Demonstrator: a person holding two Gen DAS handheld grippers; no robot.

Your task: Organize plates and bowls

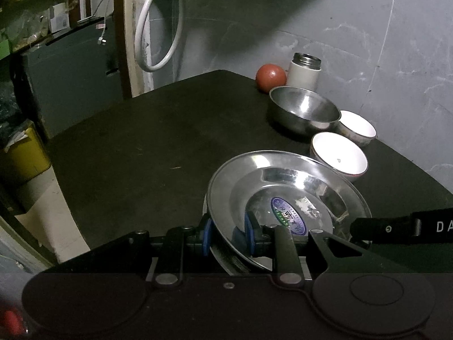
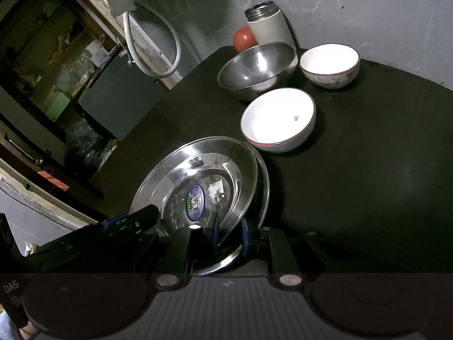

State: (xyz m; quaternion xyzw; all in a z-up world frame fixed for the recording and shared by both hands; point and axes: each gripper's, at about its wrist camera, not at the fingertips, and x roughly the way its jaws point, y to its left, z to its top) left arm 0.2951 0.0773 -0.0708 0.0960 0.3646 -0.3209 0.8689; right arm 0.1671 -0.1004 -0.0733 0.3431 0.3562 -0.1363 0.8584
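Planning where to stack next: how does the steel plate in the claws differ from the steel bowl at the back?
The steel plate is shallow with a wide flat rim; the steel bowl is deep and round-sided. The plate carries an oval sticker inside; the bowl's inside is bare. The plate is gripped at its rim by both claws and tilted; the bowl rests untouched on the table. Both are shiny metal and empty.

Plate's sticker (image 1: 288, 215) print unreadable

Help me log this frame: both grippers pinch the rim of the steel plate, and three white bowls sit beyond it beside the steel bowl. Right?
Not quite: the right wrist view shows only two white bowls, not three. The rest stands: left gripper and right gripper each pinch the steel plate rim, and the steel bowl sits beyond.
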